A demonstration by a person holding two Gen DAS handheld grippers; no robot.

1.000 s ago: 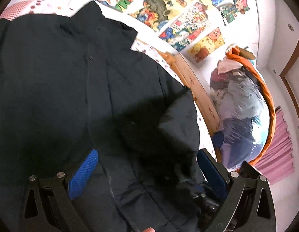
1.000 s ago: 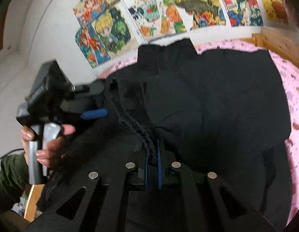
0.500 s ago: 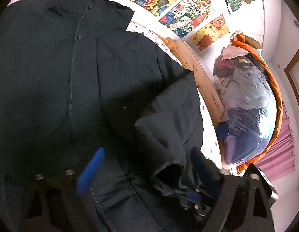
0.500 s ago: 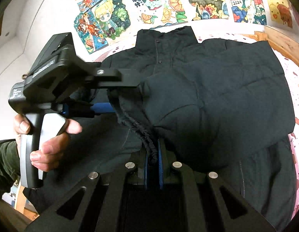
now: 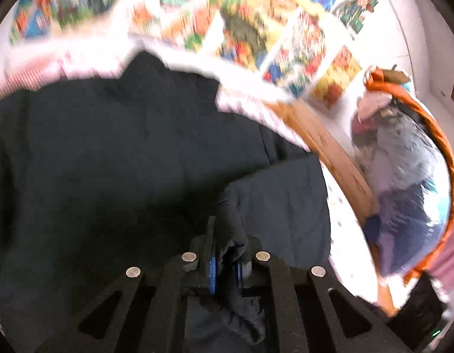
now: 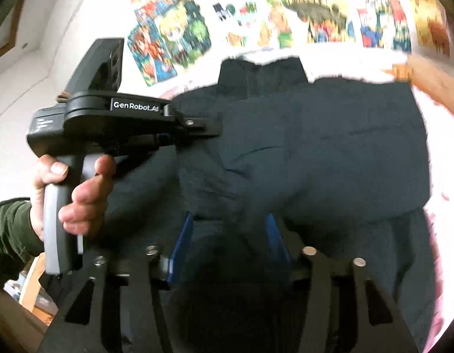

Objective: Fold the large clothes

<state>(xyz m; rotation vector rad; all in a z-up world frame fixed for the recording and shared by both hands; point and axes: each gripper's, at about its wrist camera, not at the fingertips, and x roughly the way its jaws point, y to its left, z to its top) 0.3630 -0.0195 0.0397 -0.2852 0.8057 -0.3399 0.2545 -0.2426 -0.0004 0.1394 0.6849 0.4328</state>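
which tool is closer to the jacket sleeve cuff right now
Left. The left tool is shut on the sleeve cuff of the dark jacket; the right tool is open, its fingers straddling jacket fabric.

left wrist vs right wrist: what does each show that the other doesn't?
Only left wrist: the left claw shut on a fold of the dark jacket, and the orange-rimmed clothes pile. Only right wrist: the right claw open over the jacket, and the left hand gripping its handle. Both: jacket, wall posters, wooden bed frame.
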